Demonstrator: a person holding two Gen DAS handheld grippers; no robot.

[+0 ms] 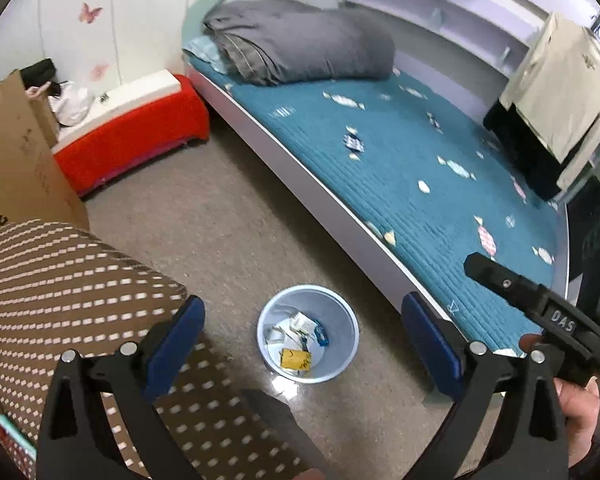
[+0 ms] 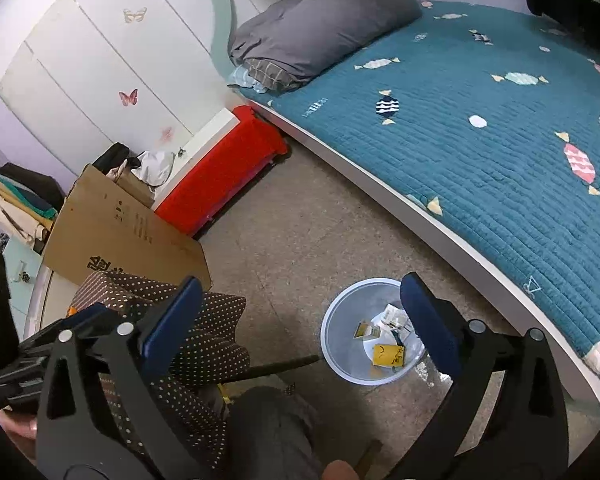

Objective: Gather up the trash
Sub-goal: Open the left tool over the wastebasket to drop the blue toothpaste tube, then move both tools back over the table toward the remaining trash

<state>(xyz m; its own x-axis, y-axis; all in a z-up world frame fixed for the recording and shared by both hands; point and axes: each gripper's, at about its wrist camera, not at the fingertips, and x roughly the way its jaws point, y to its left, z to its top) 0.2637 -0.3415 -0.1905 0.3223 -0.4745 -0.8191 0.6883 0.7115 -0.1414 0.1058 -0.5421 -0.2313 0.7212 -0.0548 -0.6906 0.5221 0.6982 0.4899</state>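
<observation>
A pale blue waste bin (image 1: 342, 316) stands on the floor beside the bed; it also shows in the right wrist view (image 2: 340, 344). Inside lie a yellow wrapper (image 1: 296, 359), also in the right wrist view (image 2: 388, 355), and several white and blue scraps (image 1: 300, 326). My left gripper (image 1: 304, 340) is open and empty, held above the bin. My right gripper (image 2: 300, 320) is open and empty, above the floor just left of the bin. The right gripper's body (image 1: 540, 312) shows at the right of the left wrist view.
A bed with a teal candy-print quilt (image 1: 400, 152) and a grey duvet (image 1: 300, 40) runs along the right. A brown dotted cushion seat (image 1: 80, 280) is at the left, with a cardboard box (image 1: 16, 160) and a red-covered bench (image 1: 132, 132) behind it. Clothes (image 1: 556, 92) hang at right.
</observation>
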